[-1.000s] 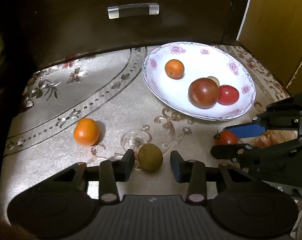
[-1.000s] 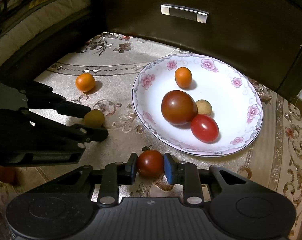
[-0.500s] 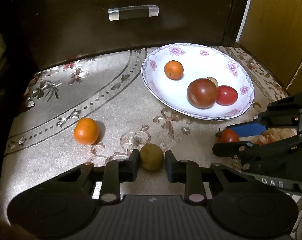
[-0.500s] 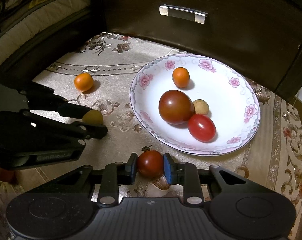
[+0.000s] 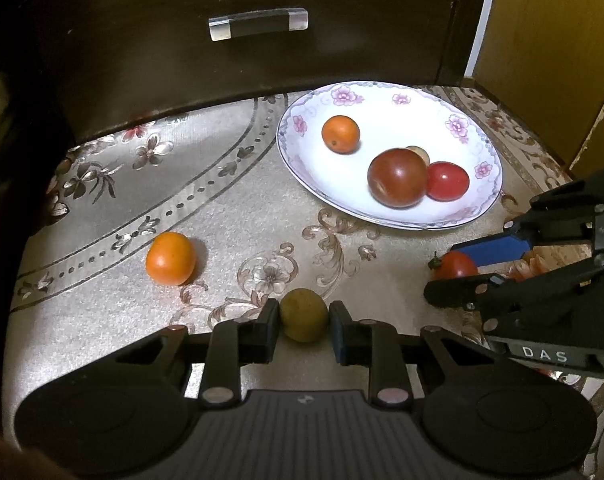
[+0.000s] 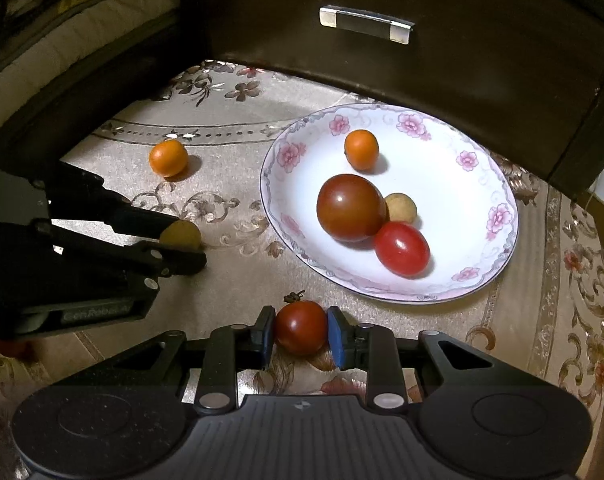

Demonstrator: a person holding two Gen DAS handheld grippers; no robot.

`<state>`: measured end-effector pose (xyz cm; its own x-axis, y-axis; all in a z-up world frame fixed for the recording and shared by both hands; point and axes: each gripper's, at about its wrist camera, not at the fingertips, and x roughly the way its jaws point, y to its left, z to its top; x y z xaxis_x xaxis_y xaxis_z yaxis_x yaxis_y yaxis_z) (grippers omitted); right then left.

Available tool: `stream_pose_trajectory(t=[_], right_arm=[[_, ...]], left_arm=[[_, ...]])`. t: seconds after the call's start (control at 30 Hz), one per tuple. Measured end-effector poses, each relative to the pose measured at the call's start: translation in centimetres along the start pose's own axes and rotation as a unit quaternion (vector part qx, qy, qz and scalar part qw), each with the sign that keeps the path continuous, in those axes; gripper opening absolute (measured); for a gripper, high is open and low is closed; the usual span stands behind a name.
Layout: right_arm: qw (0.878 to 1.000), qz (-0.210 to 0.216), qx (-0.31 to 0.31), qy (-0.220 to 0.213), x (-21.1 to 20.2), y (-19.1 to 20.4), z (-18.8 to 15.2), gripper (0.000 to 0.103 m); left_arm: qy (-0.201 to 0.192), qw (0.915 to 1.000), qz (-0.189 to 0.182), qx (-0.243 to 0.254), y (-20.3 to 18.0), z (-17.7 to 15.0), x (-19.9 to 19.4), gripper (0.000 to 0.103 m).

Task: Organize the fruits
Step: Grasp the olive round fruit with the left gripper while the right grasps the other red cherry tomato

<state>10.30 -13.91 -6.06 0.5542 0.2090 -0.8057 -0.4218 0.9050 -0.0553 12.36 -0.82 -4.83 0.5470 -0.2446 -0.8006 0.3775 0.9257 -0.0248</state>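
My left gripper (image 5: pixel 303 318) is shut on a small olive-brown round fruit (image 5: pixel 304 314) that rests on the patterned cloth; the same fruit (image 6: pixel 181 235) shows between its fingers in the right wrist view. My right gripper (image 6: pixel 299 330) is shut on a small red tomato (image 6: pixel 301 326) with a stem, also seen at the right of the left wrist view as the red tomato (image 5: pixel 454 265). A white flowered plate (image 6: pixel 474 256) holds a small orange (image 6: pixel 361 149), a large dark tomato (image 6: pixel 351 207), a red tomato (image 6: pixel 402 248) and a small tan fruit (image 6: pixel 402 207). A loose orange (image 5: pixel 170 258) lies on the cloth to the left.
A dark wooden drawer front with a clear handle (image 5: pixel 258 24) stands right behind the plate. A yellow wooden panel (image 5: pixel 542 52) rises at the right in the left wrist view. Bedding (image 6: pixel 62 20) lies beyond the cloth's left edge in the right wrist view.
My left gripper's fingers have come together onto the olive-brown fruit. My right gripper has kept its hold on the small red tomato, and neither hand has shifted.
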Motion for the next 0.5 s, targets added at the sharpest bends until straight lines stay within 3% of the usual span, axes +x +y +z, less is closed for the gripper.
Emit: stream_pose_trajectory(t=[0.5], right_arm=[[1.0, 0.001, 0.001, 0.0, -0.27, 0.15, 0.07, 0.023]], left_arm=[[0.002, 0.9998, -0.013, 0.015, -0.93, -0.12, -0.76, 0.033]])
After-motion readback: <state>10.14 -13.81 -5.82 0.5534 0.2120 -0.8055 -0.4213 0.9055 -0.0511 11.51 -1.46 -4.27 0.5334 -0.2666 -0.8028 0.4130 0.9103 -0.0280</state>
